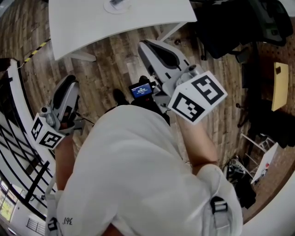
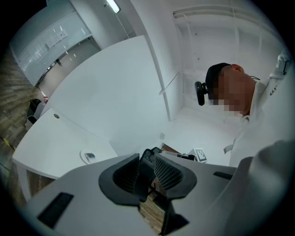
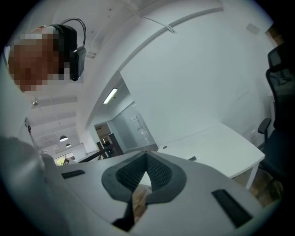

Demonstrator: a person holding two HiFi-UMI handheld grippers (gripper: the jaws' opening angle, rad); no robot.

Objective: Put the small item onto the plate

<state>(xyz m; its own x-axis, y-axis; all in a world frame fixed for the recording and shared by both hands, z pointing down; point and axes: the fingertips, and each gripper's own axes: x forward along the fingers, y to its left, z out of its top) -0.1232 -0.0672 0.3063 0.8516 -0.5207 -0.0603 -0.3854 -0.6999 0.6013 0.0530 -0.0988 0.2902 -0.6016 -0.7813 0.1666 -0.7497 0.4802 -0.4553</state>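
A white plate [image 1: 115, 5] lies on the white table [image 1: 92, 23] at the top of the head view, with a small dark item [image 1: 118, 2] on it. The left gripper view shows that plate [image 2: 87, 156] far off on the table [image 2: 60, 143]. Both grippers are held in front of the person's white shirt, well short of the table. My left gripper [image 1: 69, 80] [image 2: 146, 159] has its jaws a narrow gap apart, with only floor and a distant dark device showing through. My right gripper [image 1: 145, 46] [image 3: 146, 156] is shut on nothing, its pads meeting at the tip.
Wooden floor [image 1: 115, 60] lies between the person and the table. A black office chair [image 1: 230, 27] [image 3: 281, 138] stands at the right. A dark railing [image 1: 18, 138] curves along the left. A small device with a blue screen [image 1: 141, 90] sits beside the right gripper.
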